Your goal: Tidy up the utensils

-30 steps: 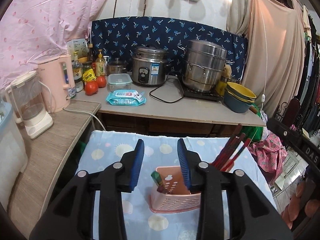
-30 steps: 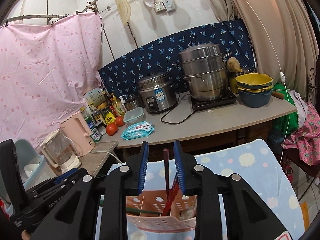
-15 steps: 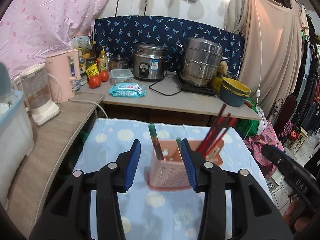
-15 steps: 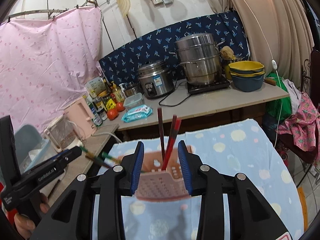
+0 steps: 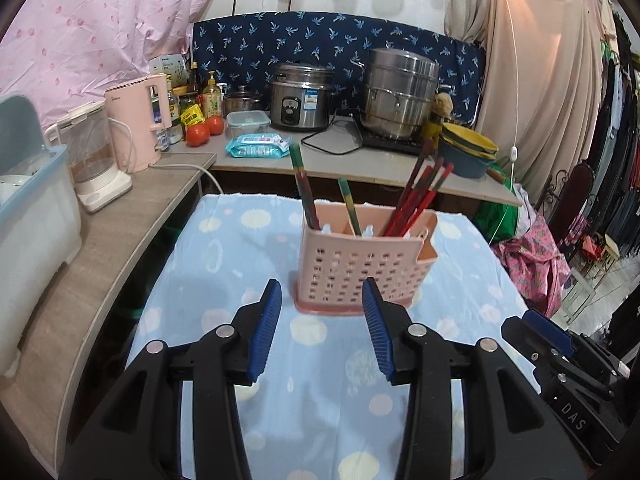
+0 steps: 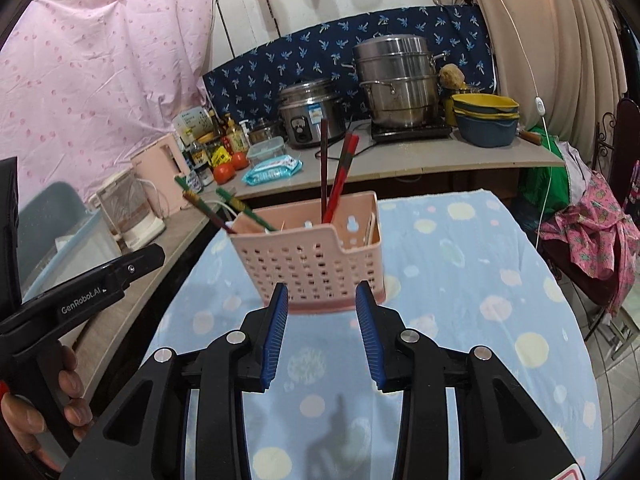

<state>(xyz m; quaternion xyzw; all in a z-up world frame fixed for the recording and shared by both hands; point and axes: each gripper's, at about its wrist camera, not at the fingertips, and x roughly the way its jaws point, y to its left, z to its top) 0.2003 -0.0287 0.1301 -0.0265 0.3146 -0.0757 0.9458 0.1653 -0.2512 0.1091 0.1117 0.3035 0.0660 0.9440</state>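
So the pink caddy (image 5: 362,264) sits a bit right of center in the left wrist view, standing upright on the blue dotted cloth (image 5: 224,280), with everything apparently already in it. Green-handled chopsticks (image 5: 304,190) lean in the left compartment, the red chopsticks (image 5: 420,196) fan out of the right one.

The left gripper (image 5: 322,324), low in the middle of the frame, has its jaws spread wide and holds nothing. Same for the right gripper (image 6: 321,330), bottom center of its own view: gaping, empty, its tips just short of the caddy's base.

My read is that sorting is basically done and this is the back-away step (no loose utensil on the cloth that I can spot). To do it well, I'd pull both grippers straight back and up, staying clear of the caddy's near wall. It looks light, and those tall sticks give any nudge leverage to tip it. The cloth could also drag under a scraping tip.
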